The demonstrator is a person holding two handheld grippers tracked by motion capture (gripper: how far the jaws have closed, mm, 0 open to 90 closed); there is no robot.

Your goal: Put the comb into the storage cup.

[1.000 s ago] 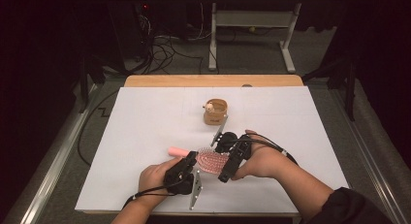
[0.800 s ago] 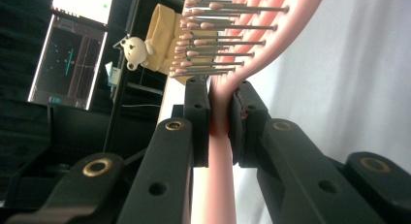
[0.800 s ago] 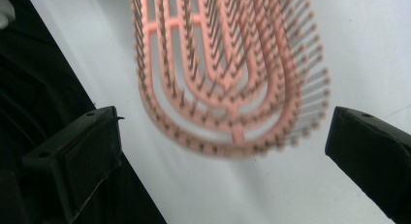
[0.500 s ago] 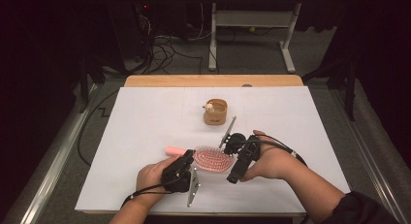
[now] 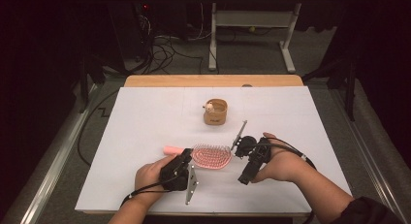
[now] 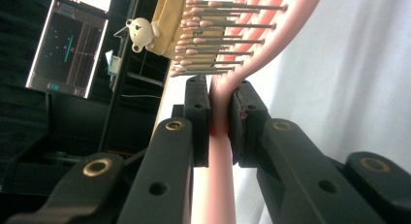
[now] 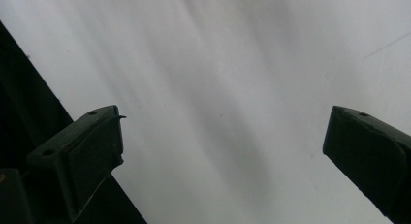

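Near the table's front edge, the brush (image 5: 212, 156) is clamped at its neck by the left gripper (image 6: 220, 112), bristles up. The right gripper (image 7: 220, 136) is held beside it, jaws wide and empty. The cup (image 5: 215, 111) stands well apart; any placing is judged still undone.

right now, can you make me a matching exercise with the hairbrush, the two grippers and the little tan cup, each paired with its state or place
Things:
1. pink hairbrush
2. left gripper
3. right gripper
4. tan cup

States or places:
A. jaws wide apart over the white table, nothing between them
B. stands alone toward the far side, a small bear figure on its rim
C. shut on the handle
D. bristles up, held by its handle

Pairs: 1-D, 2-C, 3-A, 4-B
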